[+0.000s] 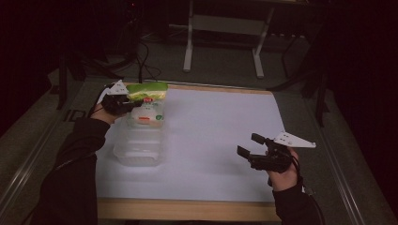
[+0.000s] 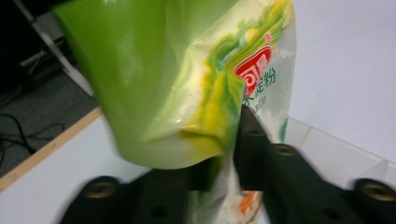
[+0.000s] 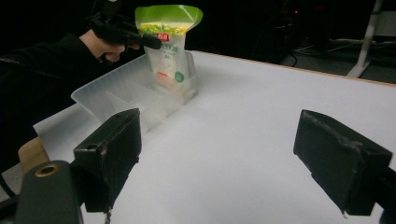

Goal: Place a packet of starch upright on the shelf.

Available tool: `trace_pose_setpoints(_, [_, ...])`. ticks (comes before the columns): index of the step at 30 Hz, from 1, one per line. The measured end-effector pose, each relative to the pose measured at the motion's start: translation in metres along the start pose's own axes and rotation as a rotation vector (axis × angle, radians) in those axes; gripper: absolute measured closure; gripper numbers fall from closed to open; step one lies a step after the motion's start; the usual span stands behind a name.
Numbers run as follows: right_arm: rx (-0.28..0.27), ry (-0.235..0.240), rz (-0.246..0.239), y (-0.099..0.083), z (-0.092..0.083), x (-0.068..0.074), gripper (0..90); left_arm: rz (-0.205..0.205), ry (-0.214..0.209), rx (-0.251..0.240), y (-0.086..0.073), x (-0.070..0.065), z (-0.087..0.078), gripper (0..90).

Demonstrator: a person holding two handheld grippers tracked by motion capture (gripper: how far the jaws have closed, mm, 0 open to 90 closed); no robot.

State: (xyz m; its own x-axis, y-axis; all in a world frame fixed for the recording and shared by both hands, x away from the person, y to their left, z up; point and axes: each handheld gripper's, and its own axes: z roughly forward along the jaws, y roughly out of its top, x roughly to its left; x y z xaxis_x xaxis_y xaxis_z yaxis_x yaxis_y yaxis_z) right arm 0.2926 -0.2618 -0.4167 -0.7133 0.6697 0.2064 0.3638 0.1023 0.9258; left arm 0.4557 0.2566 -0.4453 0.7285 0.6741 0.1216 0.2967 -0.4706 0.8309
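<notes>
A plastic bag [image 1: 149, 101] with a green top and a white printed body stands upright in the far end of a clear divided container [image 1: 138, 147] at the table's left. My left gripper [image 1: 133, 101] is shut on the bag's upper left side. In the left gripper view the jaws pinch the creased green film of the bag [image 2: 154, 79], with the container's rim [image 2: 336, 149] below. My right gripper [image 1: 251, 146] hovers open and holds nothing over the white sheet at the right. Its own view shows the bag [image 3: 170, 44], the container [image 3: 121, 95] and the left gripper [image 3: 128, 33] beyond its spread jaws.
A white sheet [image 1: 220, 126] covers the table, with a wooden edge [image 1: 187, 208] at the front. Behind the table stand a white frame's legs [image 1: 188, 47] and cables [image 1: 141, 61] on the dark floor.
</notes>
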Motion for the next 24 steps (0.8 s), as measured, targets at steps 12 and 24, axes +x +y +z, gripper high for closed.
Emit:
trace_pose_setpoints(12, [0.008, -0.001, -0.006, -0.002, -0.002, -0.002, 15.1, -0.168, 0.060, -0.017, 0.006, -0.003, -0.015, 29.6])
trace_pose_setpoints(24, [0.009, -0.009, 0.000, -0.005, -0.009, -0.006, 15.0, -0.263, 0.092, -0.058, 0.000, -0.008, -0.037, 2.1])
